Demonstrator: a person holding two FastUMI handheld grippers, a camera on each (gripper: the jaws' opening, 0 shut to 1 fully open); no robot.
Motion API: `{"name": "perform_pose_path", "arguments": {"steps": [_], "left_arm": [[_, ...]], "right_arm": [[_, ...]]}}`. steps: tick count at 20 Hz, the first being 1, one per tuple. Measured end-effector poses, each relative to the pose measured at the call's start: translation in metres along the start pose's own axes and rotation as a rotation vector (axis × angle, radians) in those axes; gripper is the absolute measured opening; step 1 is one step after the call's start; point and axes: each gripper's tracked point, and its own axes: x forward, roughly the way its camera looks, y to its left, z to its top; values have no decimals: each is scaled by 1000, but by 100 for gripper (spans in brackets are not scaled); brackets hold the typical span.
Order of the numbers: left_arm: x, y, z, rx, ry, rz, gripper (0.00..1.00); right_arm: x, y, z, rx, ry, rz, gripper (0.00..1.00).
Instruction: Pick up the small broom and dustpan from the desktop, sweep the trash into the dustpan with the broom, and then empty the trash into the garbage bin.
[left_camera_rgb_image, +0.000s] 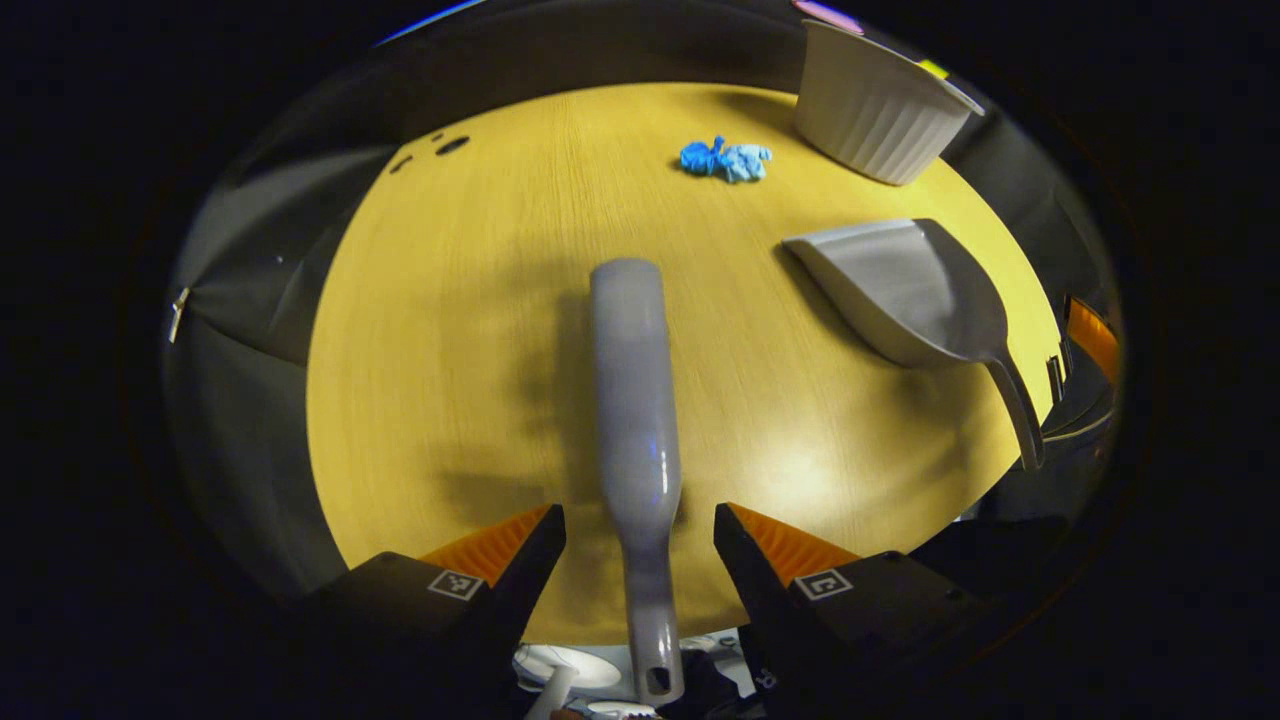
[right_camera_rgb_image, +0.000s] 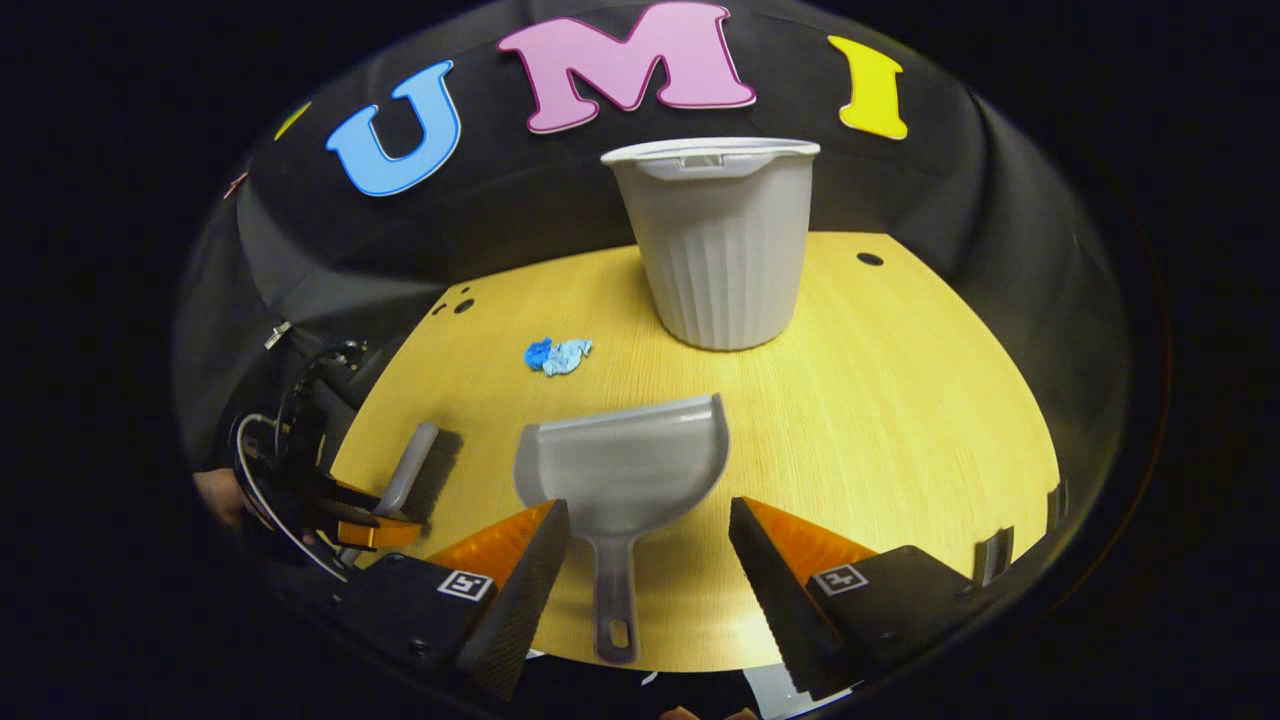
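Broadly, the table (right_camera_rgb_image: 900, 400) is bare wood at its right edge. Far back stands the bin (right_camera_rgb_image: 718, 250). Nearer lies the dustpan (right_camera_rgb_image: 625, 470), its handle between the spread right gripper (right_camera_rgb_image: 648, 545) fingers, untouched. Likewise the broom (left_camera_rgb_image: 632, 400) lies between the spread left gripper (left_camera_rgb_image: 640, 545). The trash (right_camera_rgb_image: 558, 355) sits alone, left of the bin.

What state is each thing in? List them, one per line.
Broom: lying flat on the table, handle between the open left gripper jaws, not gripped.
Dustpan: resting on the table, handle between the open right gripper jaws, not gripped.
Blue trash: crumpled, loose on the table, unswept.
Garbage bin: upright, open-topped.
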Motion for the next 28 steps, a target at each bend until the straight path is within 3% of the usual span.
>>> {"name": "perform_pose_path", "arguments": {"steps": [4, 10, 15, 16, 17, 23, 28], "left_arm": [[13, 2, 1, -10, 42, 12, 96], [21, 3, -2, 4, 71, 7, 81], [23, 5, -3, 31, 85, 20, 56], [23, 7, -3, 28, 78, 26, 47], [22, 5, -1, 26, 65, 26, 31], [16, 8, -1, -1, -76, -50, 24], [-1, 32, 14, -15, -141, -38, 24]], "right_arm": [[9, 6, -14, -16, 48, 6, 99], [24, 13, -21, -6, 83, 1, 99], [33, 21, -32, 12, 129, -7, 99], [35, 22, -34, 18, 139, -10, 99], [36, 21, -37, 23, 148, -17, 99], [52, 17, -58, 75, 242, -84, 99], [70, 21, -79, -11, 335, -110, 99]]}}
